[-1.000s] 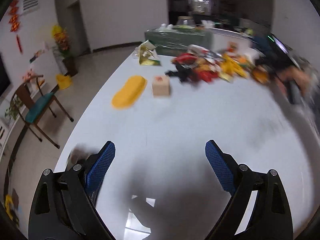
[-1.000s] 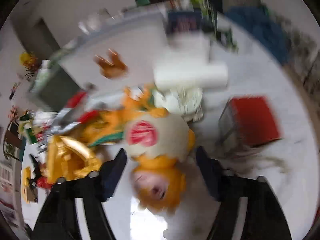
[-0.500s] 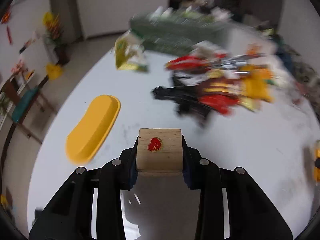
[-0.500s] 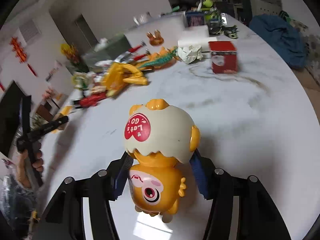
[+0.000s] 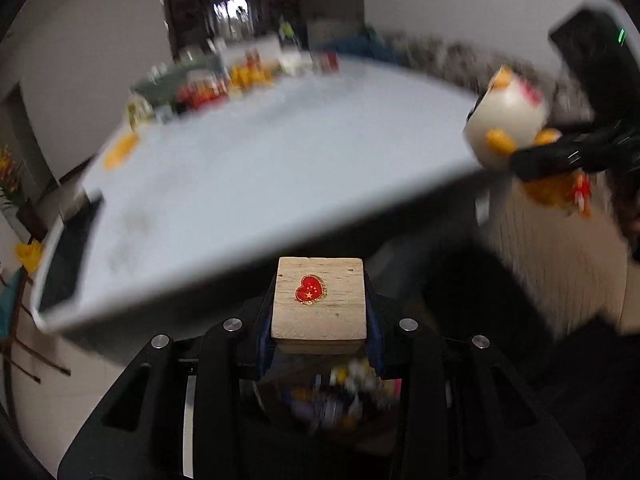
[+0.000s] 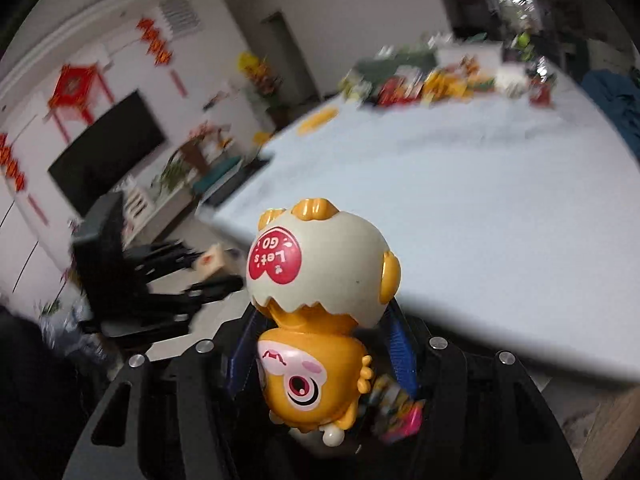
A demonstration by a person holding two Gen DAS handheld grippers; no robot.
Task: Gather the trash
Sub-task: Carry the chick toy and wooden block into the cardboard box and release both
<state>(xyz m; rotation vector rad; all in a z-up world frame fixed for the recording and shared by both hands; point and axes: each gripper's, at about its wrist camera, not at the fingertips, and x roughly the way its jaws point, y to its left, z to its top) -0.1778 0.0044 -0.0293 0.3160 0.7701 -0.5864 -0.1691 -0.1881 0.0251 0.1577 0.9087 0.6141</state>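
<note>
Both of my claws have come off the table top since a second ago, and now they hang past its near edge. Back then my left claw (image 5: 320,308) stood wide and empty; its jaws have closed, and now it squeezes the wooden block (image 5: 319,300) tight between the blue pads. The right claw (image 6: 320,344) holds the chick toy (image 6: 320,304) by its middle, the same as before.

I think I am in the carry step: two things are picked up and need a place to go. Below each claw, at about six o'clock in both views, I see a blurry heap of bright bits, maybe a bin or bag of trash, but it is too smeared to be sure. Next I must bring each claw right over it, then open up and let go.

The block is pale wood with a red heart sticker on its front. The toy is an orange chick, upside down, in a cream eggshell with a red heart that says "Let's GO".

The white table (image 5: 260,168) lies at twelve o'clock, with more colourful stuff far away on it.
</note>
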